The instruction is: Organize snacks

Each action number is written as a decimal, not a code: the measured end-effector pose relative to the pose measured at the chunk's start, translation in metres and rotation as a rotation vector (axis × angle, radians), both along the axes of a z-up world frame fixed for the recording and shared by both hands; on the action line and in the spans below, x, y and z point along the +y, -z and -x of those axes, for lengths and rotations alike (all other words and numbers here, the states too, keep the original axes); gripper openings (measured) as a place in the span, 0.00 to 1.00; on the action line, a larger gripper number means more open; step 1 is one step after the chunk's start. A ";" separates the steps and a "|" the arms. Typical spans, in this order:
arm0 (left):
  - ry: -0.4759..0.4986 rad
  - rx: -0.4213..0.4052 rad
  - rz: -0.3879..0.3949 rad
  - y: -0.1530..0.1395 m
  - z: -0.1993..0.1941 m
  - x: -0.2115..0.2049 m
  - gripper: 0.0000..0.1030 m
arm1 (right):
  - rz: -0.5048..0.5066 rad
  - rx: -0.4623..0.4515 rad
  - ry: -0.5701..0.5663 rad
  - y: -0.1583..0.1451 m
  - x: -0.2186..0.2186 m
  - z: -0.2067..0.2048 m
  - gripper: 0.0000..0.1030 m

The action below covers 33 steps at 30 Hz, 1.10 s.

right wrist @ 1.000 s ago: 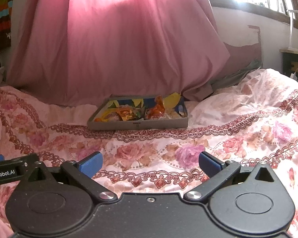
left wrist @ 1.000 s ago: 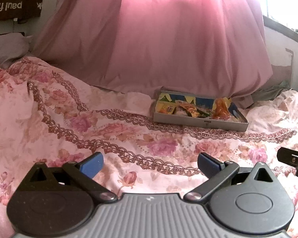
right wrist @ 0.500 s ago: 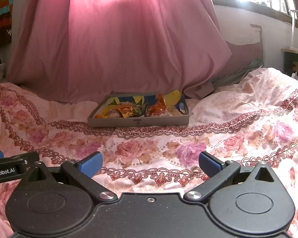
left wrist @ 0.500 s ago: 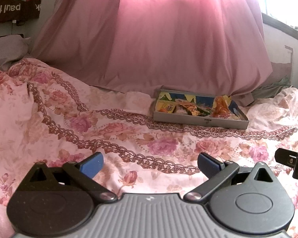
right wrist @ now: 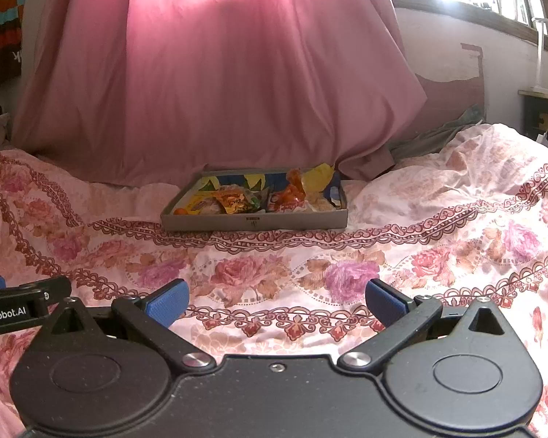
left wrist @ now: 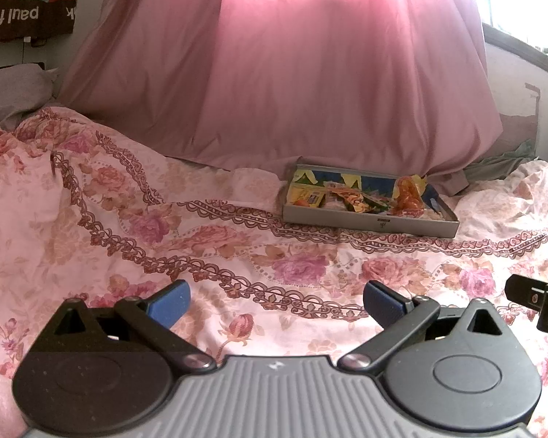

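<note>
The left hand-held gripper [left wrist: 274, 304] hovers low over the bed, level and pointing toward the tray, its blue-padded jaws spread wide with nothing between them. The right hand-held gripper [right wrist: 276, 303] sits alongside it in the same pose, jaws just as wide and empty; a black edge of each one pokes into the other's view.

The flat grey tray [right wrist: 254, 221] lies on the floral bedspread [right wrist: 310, 255], well ahead of both grippers, with only rumpled fabric between them and it. Inside the tray is a jumble of snacks [right wrist: 237, 200]: crinkly orange and yellow packets, something green among them, and a pale wrapped piece toward the tray's right end. A yellow wrapper [right wrist: 319, 175] sticks up over the tray's far right corner.

Just behind the tray hangs a big pink curtain [right wrist: 219, 73], its hem resting on the bed. To the right of the tray the bedspread bunches into a mound, with grey cloth [right wrist: 438, 135] beyond it. Far left of the tray, a colourful printed hanging [left wrist: 22, 0] is cut off at the frame edge.

The packets overlap so much, and are so small, that labels cannot be read.
</note>
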State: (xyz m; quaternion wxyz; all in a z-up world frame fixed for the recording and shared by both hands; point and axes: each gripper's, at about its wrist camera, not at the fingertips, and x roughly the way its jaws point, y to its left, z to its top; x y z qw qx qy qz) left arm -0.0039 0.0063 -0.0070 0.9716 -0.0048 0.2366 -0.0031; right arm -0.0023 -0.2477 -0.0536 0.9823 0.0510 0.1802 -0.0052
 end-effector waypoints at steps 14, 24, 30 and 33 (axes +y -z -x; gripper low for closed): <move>0.000 0.001 0.000 0.000 0.000 0.000 1.00 | 0.001 0.003 -0.001 0.003 0.000 0.000 0.99; 0.001 0.001 -0.002 0.000 0.000 0.000 1.00 | 0.001 0.005 -0.002 0.003 0.000 0.000 0.99; 0.001 0.002 -0.002 0.000 0.000 0.000 1.00 | 0.001 0.007 -0.001 0.003 0.001 0.000 0.99; 0.002 0.002 -0.002 0.000 -0.001 0.000 1.00 | 0.001 0.006 -0.001 0.002 0.001 -0.001 0.99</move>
